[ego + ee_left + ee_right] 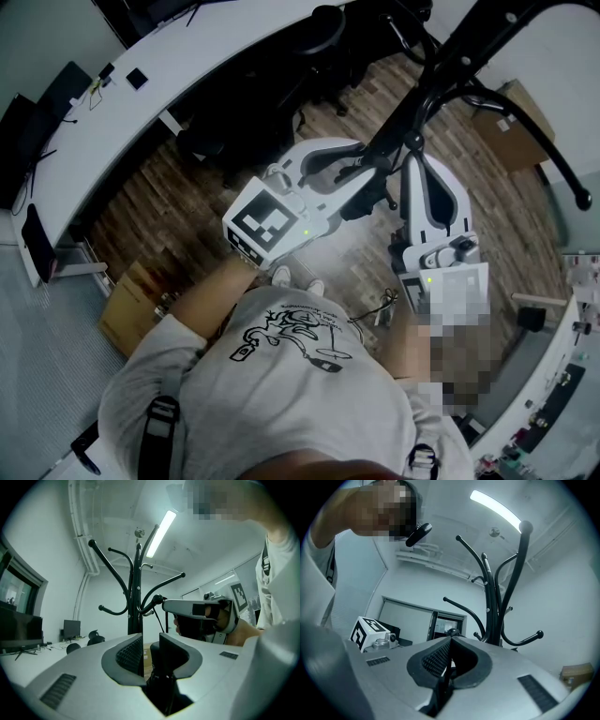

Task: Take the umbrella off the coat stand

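L gripper (150,638) pinched black folded umbrella (162,686), black metal coat stand (135,599) at 12 o'clock, prob. to unhook it. R gripper (450,641) jaws pressed together, empty

Ceiling tube (161,531) glares; fisheye edges darken, perhaps blurred.

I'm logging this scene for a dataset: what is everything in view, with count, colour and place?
coat stand: one, black, ahead of both grippers
umbrella: one, black, low beside the stand
desk: one, white, at the left
chairs: at least two, black, by the desk
cardboard boxes: two, brown, one left, one right
ceiling light: one, white, overhead
left gripper: one, white, jaws on the umbrella
right gripper: one, white, jaws together, near the stand
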The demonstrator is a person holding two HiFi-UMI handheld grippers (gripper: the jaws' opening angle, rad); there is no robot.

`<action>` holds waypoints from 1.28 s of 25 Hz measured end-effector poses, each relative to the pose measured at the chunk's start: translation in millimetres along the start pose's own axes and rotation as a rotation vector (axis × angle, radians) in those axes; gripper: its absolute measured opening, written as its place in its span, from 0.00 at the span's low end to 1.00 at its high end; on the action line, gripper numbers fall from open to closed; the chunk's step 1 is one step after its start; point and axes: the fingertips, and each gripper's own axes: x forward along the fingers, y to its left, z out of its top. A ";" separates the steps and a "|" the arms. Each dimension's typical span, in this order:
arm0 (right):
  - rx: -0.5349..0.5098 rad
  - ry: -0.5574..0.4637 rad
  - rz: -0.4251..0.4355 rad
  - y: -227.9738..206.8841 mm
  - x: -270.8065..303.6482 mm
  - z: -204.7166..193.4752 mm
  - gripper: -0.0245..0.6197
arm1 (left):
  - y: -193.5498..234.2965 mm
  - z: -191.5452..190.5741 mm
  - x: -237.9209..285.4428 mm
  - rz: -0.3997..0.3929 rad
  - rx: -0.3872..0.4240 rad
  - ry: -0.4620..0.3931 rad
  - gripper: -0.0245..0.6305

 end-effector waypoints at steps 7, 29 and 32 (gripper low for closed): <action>-0.032 -0.007 -0.018 2.9 2.6 14.1 0.05 | -1.4 2.9 -1.8 -0.010 -0.002 -0.010 0.23; 0.024 0.007 0.018 15.1 -14.3 -5.5 0.05 | -9.9 11.4 -17.2 -0.010 0.018 -0.039 0.23; 0.035 0.018 0.019 16.7 -18.4 -12.3 0.05 | -12.8 9.2 -19.9 -0.005 0.006 -0.035 0.23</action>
